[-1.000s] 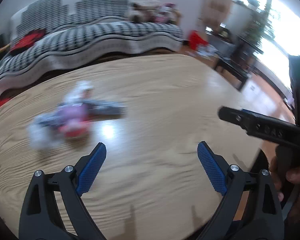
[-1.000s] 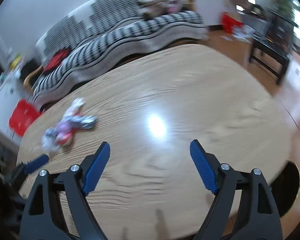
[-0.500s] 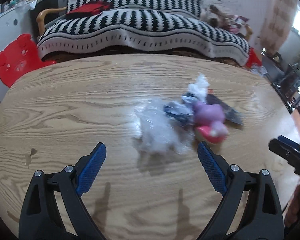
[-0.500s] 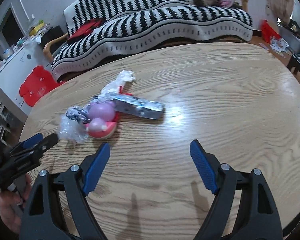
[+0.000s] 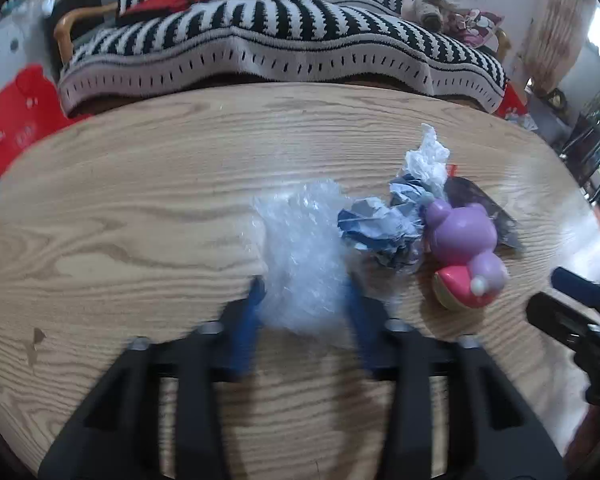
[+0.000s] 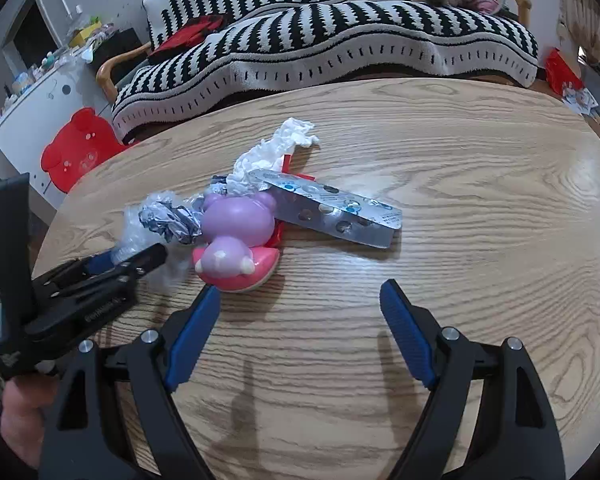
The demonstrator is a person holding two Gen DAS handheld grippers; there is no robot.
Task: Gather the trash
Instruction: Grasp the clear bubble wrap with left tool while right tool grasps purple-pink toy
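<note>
A heap of trash lies on the wooden table (image 5: 140, 208). My left gripper (image 5: 304, 304) is closing around a clear crumpled plastic wrap (image 5: 300, 248), its blurred blue fingers at either side of it. Beside the wrap lie a crumpled blue-white wrapper (image 5: 380, 228), a white tissue (image 5: 428, 160) and a purple and pink toy (image 5: 460, 248). In the right wrist view, the toy (image 6: 236, 240), a silver blister pack (image 6: 332, 212) and the tissue (image 6: 276, 152) lie ahead of my open, empty right gripper (image 6: 300, 320). The left gripper (image 6: 100, 272) shows at the left.
A black-and-white striped sofa (image 5: 280, 36) stands behind the table. A red bear-shaped stool (image 6: 76, 148) and a white cabinet (image 6: 32, 108) stand at the left. The right gripper (image 5: 572, 312) shows at the right edge of the left wrist view.
My left gripper has moved forward to the plastic wrap and its fingers have narrowed around it. The right gripper has come closer to the toy and stays open.
</note>
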